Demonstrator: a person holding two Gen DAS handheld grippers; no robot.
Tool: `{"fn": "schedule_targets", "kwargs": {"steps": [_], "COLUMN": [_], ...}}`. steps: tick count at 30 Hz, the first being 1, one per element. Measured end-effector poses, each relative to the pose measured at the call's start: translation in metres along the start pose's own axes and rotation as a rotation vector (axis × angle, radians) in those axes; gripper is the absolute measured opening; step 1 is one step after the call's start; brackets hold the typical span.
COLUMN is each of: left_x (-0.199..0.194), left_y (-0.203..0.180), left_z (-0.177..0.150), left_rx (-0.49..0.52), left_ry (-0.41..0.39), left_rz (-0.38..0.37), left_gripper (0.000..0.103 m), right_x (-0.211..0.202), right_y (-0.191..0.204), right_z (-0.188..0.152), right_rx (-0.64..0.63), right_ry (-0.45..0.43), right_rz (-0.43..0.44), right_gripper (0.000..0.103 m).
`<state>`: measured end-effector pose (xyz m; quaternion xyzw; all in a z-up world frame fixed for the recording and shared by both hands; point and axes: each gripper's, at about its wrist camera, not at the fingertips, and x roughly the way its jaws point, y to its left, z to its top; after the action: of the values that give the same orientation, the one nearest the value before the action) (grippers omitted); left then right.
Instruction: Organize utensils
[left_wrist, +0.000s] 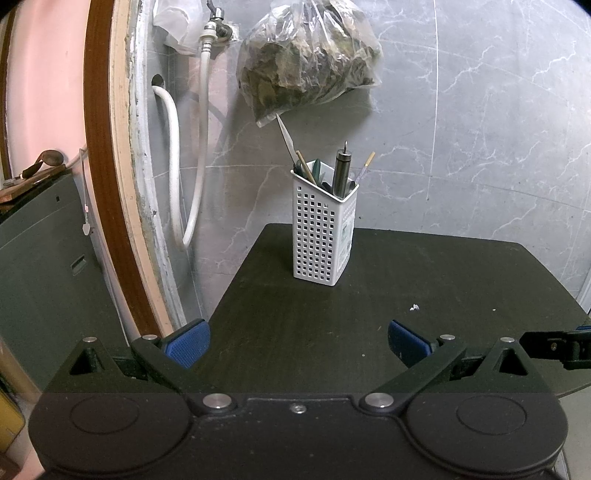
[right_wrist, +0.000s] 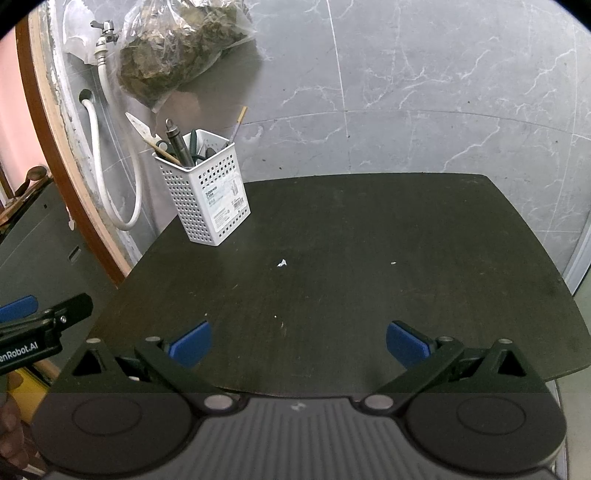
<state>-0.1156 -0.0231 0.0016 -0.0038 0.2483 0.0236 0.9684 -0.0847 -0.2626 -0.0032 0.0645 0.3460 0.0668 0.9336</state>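
Observation:
A white perforated utensil holder (left_wrist: 324, 229) stands upright near the far left corner of the dark table (left_wrist: 424, 295); it also shows in the right wrist view (right_wrist: 208, 195). It holds several utensils: scissors (right_wrist: 142, 129), a grey metal tool (left_wrist: 341, 171), wooden sticks and green handles. My left gripper (left_wrist: 298, 345) is open and empty above the table's near edge. My right gripper (right_wrist: 298, 343) is open and empty, to the right of the left one, which shows at the left edge of its view (right_wrist: 22, 321).
A plastic bag of dried leaves (left_wrist: 310, 59) hangs on the grey marble wall above the holder. White hoses (left_wrist: 175, 147) and a tap hang to the left. A wooden door frame (left_wrist: 107, 184) and a grey appliance (left_wrist: 40, 258) stand left. Small white crumbs (right_wrist: 282, 263) lie on the table.

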Motion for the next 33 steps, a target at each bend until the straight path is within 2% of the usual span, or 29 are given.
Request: {"fn": "schedule_targets", "kwargs": {"steps": [21, 33], "left_x": [0.010, 0.019], "left_y": [-0.002, -0.007], "left_z": [0.001, 0.004], "left_rx": [0.006, 0.015], "left_ry": [0.014, 0.051], "left_rz": [0.006, 0.007], "left_gripper": [0.102, 0.102], "right_x": [0.007, 0.017], "right_y": [-0.005, -0.013], "right_z": [0.004, 0.009], "right_rx": [0.010, 0.020], "right_ry": [0.011, 0.030], "right_rz": [0.005, 0.018], "right_gripper": [0.103, 0.103]}}
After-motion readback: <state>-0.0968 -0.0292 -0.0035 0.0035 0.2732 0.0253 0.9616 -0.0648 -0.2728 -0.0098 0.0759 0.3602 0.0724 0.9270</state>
